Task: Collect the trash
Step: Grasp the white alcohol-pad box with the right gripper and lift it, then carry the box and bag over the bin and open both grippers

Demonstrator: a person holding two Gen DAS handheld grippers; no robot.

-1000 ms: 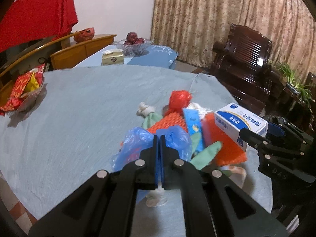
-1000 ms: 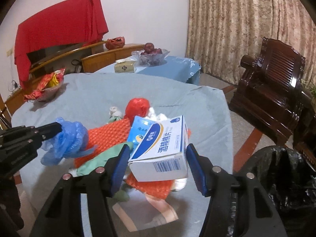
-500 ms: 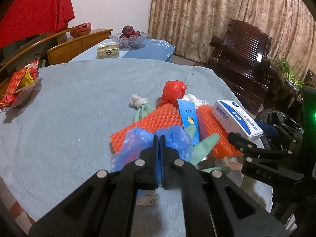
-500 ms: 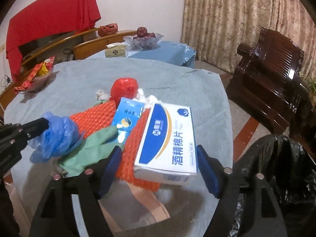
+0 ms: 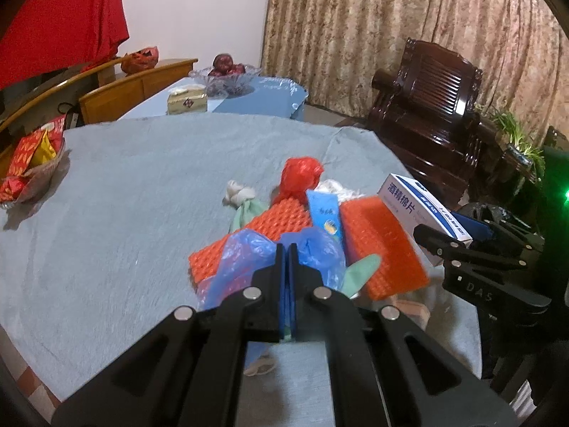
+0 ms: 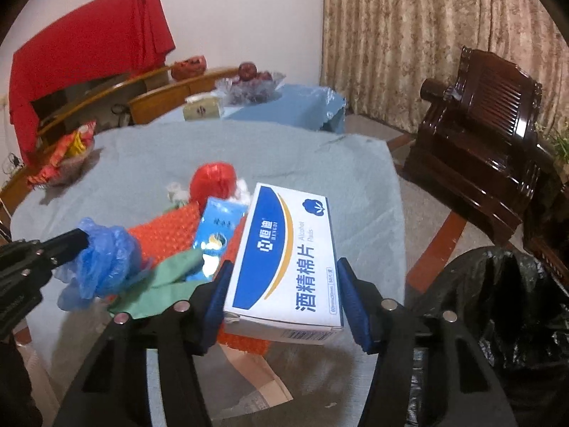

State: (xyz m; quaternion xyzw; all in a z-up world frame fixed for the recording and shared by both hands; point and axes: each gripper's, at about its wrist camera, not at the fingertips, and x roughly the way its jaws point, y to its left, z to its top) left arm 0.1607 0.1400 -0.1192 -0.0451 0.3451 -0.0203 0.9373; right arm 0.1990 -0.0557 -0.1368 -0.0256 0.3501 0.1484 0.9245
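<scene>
A: What are the left tongs (image 5: 287, 249) doing?

B: Clenched tight on a crumpled blue plastic bag (image 5: 242, 263), which bulges out on both sides of the pinched fingers. From the right wrist view the same bag (image 6: 103, 263) hangs at the tip of those tongs, over the near left part of the heap.

A: And the right tongs (image 6: 284, 284)?

B: Their jaws are closing, with the white and blue alcohol pad box (image 6: 288, 259) between the blue pads. The box sits tilted, its printed face up. The left pad looks to be against its side; whether the right pad touches I cannot tell.

A: Where is the rest of the trash?

B: Piled on the grey worktop (image 5: 124, 195): two orange bumpy sheets, a flat blue packet (image 5: 325, 213) lying between them, a balled red plastic bag (image 5: 298, 174) at the far end, a green cloth strip (image 6: 160, 284) near the front, and a small white wad (image 5: 236, 190) to the left of the red one.

A: And a place for it?

B: A bin lined with a black bag (image 6: 498, 313) stands open on the floor, just right of the worktop's edge, beside the right tongs
</scene>
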